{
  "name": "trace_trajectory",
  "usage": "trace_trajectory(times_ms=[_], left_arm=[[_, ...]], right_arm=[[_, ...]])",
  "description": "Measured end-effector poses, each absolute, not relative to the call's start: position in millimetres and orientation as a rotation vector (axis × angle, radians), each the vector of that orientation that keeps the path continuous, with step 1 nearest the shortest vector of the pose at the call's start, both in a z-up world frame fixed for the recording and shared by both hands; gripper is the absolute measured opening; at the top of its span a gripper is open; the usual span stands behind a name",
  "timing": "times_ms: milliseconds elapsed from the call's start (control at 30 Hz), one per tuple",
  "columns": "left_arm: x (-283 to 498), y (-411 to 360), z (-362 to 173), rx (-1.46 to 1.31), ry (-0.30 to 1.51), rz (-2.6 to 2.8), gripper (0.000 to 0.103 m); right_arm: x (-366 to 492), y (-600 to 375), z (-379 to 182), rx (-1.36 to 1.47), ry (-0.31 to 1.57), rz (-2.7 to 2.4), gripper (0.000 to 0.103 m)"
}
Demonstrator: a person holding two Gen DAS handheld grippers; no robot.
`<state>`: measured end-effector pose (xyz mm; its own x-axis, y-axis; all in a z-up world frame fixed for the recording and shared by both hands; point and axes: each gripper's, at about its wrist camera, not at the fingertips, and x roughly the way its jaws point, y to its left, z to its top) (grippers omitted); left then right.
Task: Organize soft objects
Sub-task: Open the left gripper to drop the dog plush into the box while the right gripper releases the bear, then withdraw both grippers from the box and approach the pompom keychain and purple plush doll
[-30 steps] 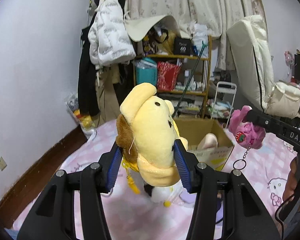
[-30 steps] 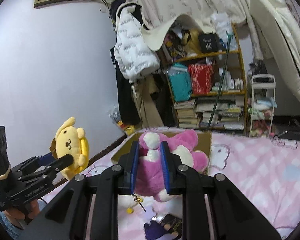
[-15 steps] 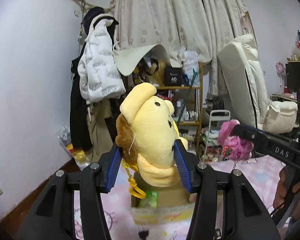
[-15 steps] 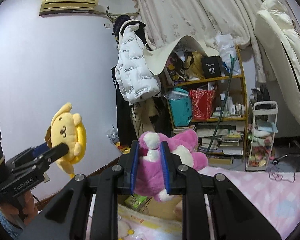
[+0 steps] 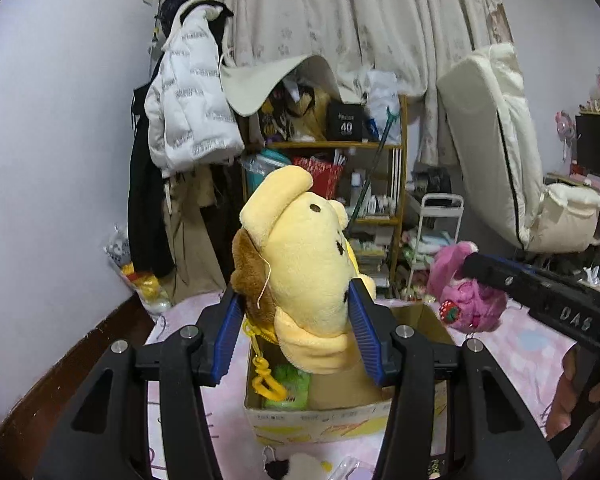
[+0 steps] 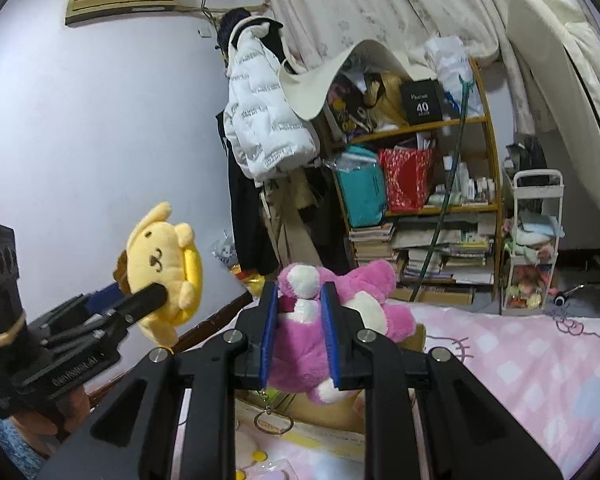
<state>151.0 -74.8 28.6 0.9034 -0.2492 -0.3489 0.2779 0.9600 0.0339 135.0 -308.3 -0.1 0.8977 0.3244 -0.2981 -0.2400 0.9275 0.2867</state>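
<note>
In the left wrist view the left gripper (image 5: 302,334) fills the lower middle of the frame, its blue pads clamped on both sides of a yellow dog plush (image 5: 300,272), which is held clear in the air. A yellow coil clip (image 5: 266,380) dangles from the plush over the open cardboard box (image 5: 320,420) directly below, at lower centre. The box's near rim lies just under the fingers; inside, a green packet (image 5: 288,388) sits at the left. Pink checked bedding (image 5: 528,356) spreads out on both sides of the box.

In the right wrist view the right gripper (image 6: 298,334) at lower centre is clamped on a pink plush (image 6: 340,320), lifted above the box edge (image 6: 418,334), with a metal ring (image 6: 274,424) hanging beneath. The bedding to the lower right lies bare. A cluttered shelf (image 6: 420,200) and hanging coats (image 6: 260,120) stand well behind, in the upper centre.
</note>
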Motion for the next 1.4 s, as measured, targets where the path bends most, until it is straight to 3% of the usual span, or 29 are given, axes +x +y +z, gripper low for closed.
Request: trace_trajectory(times_ms=[367,700,767,800,867,933,1000,1067,1133,1267,1400], left_arm=[[184,-81,-19,0.086,0.574,-0.259,0.051],[188,-81,-37,0.077,0.604,-0.268,0.058],[188,-82,-38,0.092,0.611,-0.274,0.069],[188,-83,-38,0.097,0.614,-0.260,0.080],[186,-81,-38,0.099,0.606,-0.235,0.082],[186,-79,-39,0.099,0.627,-0.224,0.082],[184,-76,-39,0.092,0.634,-0.190,0.083],[182,-72,-40,0.084,0.641,-0.180,0.085],[181,-67,-41,0.075,0.660,-0.173,0.086],[175,-60,-40,0.072,0.675,-0.158,0.089],[165,-59,-36,0.109,0.683,-0.174,0.092]], right_arm=[[146,-307,-33,0.193,0.415,0.250,0.024],[161,-308,-61,0.213,0.503,0.283,0.024],[161,-309,-62,0.216,0.502,0.284,0.024],[161,-309,-63,0.217,0.506,0.284,0.024],[162,-310,-65,0.222,0.519,0.282,0.024],[162,-311,-67,0.233,0.532,0.285,0.029],[159,-313,-70,0.245,0.540,0.281,0.048],[155,-315,-71,0.264,0.547,0.275,0.058],[152,-317,-72,0.287,0.556,0.275,0.061],[143,-321,-69,0.306,0.563,0.255,0.077],[134,-322,-64,0.299,0.585,0.239,0.084]])
